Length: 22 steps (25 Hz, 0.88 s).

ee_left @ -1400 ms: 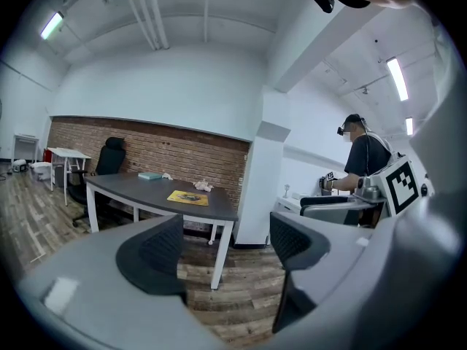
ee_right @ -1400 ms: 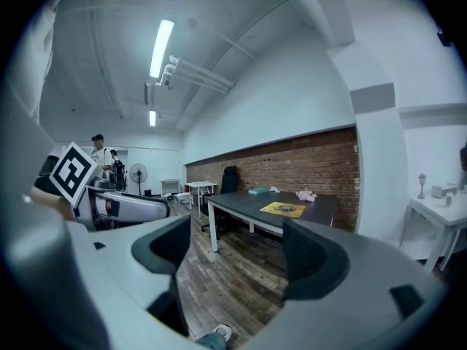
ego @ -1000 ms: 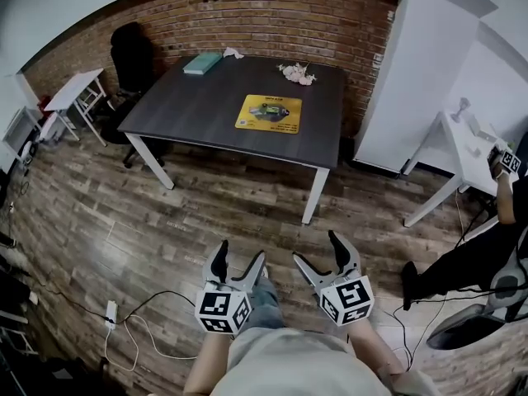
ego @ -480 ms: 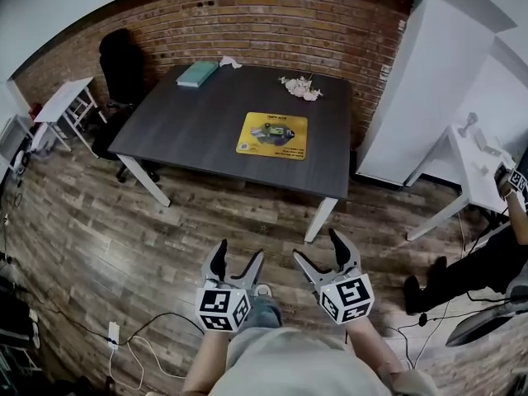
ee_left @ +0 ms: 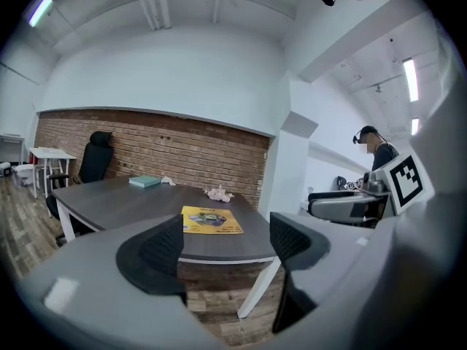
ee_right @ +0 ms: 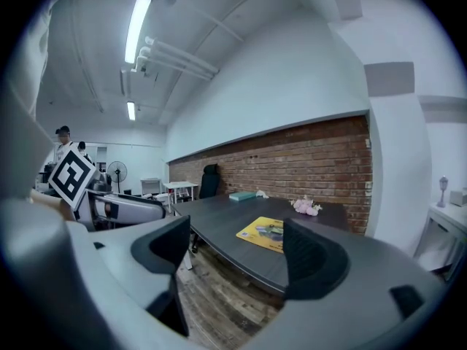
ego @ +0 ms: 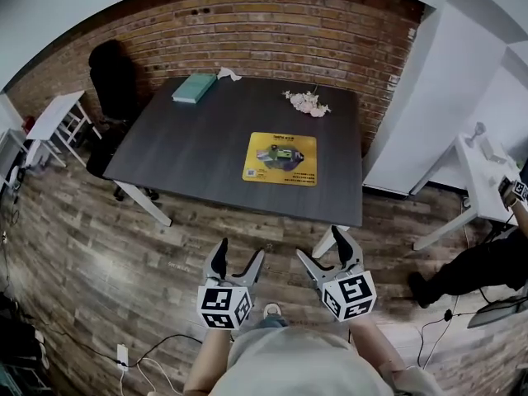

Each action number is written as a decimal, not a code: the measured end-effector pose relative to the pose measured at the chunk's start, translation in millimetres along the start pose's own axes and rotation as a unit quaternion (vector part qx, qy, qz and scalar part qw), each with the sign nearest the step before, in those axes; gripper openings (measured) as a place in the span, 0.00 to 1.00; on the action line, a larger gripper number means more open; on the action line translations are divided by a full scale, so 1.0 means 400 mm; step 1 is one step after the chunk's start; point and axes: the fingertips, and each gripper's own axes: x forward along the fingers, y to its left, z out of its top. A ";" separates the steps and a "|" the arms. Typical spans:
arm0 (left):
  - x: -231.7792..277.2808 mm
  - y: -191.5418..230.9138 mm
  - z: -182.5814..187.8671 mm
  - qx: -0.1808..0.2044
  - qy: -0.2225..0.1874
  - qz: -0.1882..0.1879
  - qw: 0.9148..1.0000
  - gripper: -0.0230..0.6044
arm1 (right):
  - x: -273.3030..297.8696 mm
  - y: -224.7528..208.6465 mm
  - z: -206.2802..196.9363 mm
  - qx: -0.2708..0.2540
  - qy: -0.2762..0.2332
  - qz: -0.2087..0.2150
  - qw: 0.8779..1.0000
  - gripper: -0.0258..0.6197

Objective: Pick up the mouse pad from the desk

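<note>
On the dark tabletop (ego: 190, 147), toward its near right part, the yellow mouse pad (ego: 280, 158) lies flat, well apart from us. We stand on the plank floor (ego: 99, 254) short of the near edge. Left gripper (ego: 238, 254) and right gripper (ego: 323, 250) are held out low, jaws apart on both, nothing between them.

Risks, as we judge them: the pad is thin and flush w/ the surface, so the jaws may skid over it or scrape the top instead of getting under an edge. Coming in too low could knock the tabletop's near corner. A floor cable (ego: 148, 361) sits near our feet, so a trip is possible.

The surface is mostly bare otherwise: a teal book (ego: 195, 87) and pink crumpled stuff (ego: 307, 103) at the far side. Room: brick wall (ego: 280, 31) behind, black office chair (ego: 111, 77) at left, white side table (ego: 487, 176) and another person (ego: 478, 262) at right.
</note>
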 end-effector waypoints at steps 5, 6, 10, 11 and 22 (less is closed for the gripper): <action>0.082 0.067 0.026 0.005 0.003 -0.015 1.000 0.60 | 0.101 -0.029 0.018 0.004 -0.001 -0.013 1.000 0.62; 0.094 0.080 0.029 0.005 0.003 -0.017 1.000 0.60 | 0.118 -0.032 0.019 0.005 0.000 -0.016 1.000 0.62; 0.140 0.122 0.039 0.003 0.005 -0.023 1.000 0.60 | 0.175 -0.047 0.022 0.007 0.002 -0.022 1.000 0.62; 0.150 0.130 0.041 0.003 0.006 -0.025 1.000 0.60 | 0.186 -0.051 0.024 0.007 0.003 -0.024 1.000 0.62; 0.256 0.181 0.023 -0.003 0.029 -0.034 0.999 0.60 | 0.258 -0.124 0.017 0.005 0.018 -0.048 0.999 0.62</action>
